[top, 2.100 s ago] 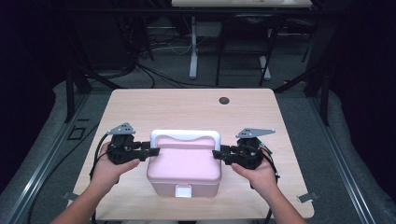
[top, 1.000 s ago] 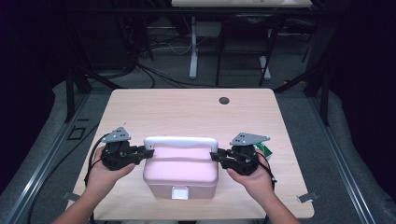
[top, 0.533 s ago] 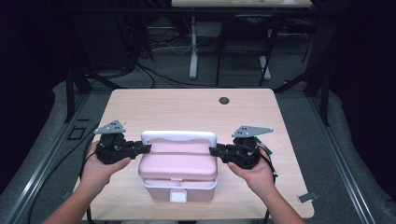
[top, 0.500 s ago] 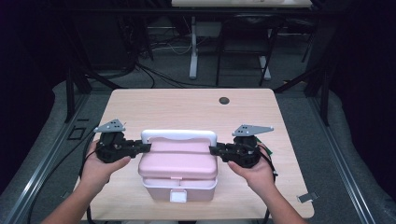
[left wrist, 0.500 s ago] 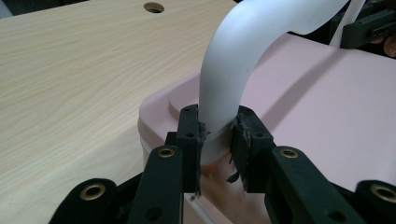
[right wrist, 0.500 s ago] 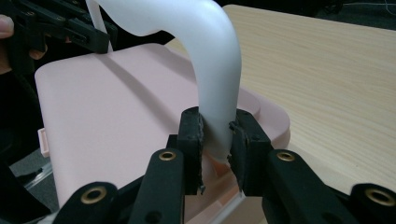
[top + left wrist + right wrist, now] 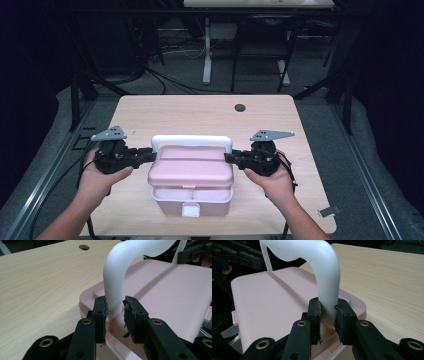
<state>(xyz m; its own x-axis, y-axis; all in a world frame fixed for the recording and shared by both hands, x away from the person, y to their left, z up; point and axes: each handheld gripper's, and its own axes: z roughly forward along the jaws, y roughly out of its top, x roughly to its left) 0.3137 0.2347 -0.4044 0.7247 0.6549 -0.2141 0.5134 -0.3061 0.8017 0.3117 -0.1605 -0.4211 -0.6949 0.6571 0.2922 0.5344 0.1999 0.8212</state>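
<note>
A pink box stands near the table's front edge. Its pink lid (image 7: pixel 190 170) hangs a little above the base (image 7: pixel 192 199), and the white handle (image 7: pixel 191 141) stands upright. My left gripper (image 7: pixel 150 154) is at the handle's left foot. Its jaws have just been opening. In the left gripper view the handle (image 7: pixel 117 272) stands between the left gripper (image 7: pixel 114 307) jaws, with a slim gap at one pad. My right gripper (image 7: pixel 227 158) is shut on the handle's right foot. In the right gripper view both pads of the right gripper (image 7: pixel 327 308) press the handle (image 7: pixel 324 270).
The wooden table (image 7: pixel 200 115) has a dark round hole (image 7: pixel 240 107) at its far middle. A small grey clip (image 7: pixel 327 211) sits at the front right edge. Desk legs and cables stand on the floor beyond the table.
The box came nearer the front edge. Both grippers then rose with the handle, and the lid has lifted off the base, so the base's rim now shows under it.
</note>
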